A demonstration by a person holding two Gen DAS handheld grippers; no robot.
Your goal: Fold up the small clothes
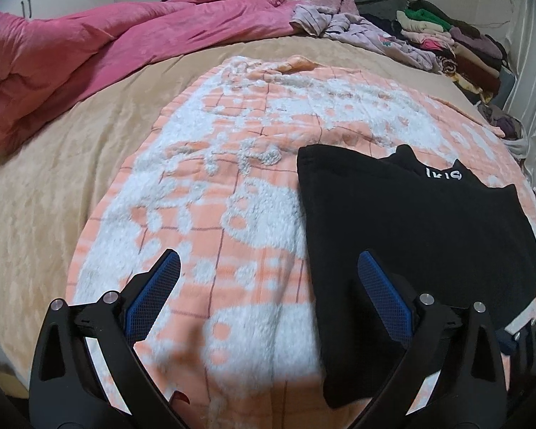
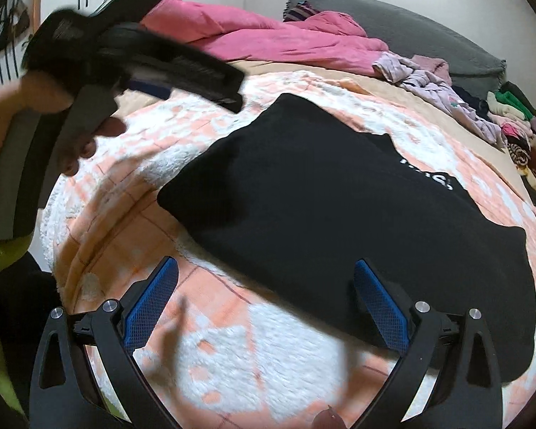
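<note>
A black garment (image 1: 411,236) lies folded flat on the peach-and-white blanket (image 1: 232,186) spread over the bed, at about 3 o'clock in the left wrist view and filling the centre of the right wrist view. The left gripper (image 1: 268,279) hovers with its blue pads spread wide, holding nothing. The right gripper (image 2: 266,286) is likewise spread wide and empty, above the garment's near edge. A pink quilt (image 1: 89,50) lies at 10 o'clock, and a pile of clothes (image 1: 446,43) at 2 o'clock.
</note>
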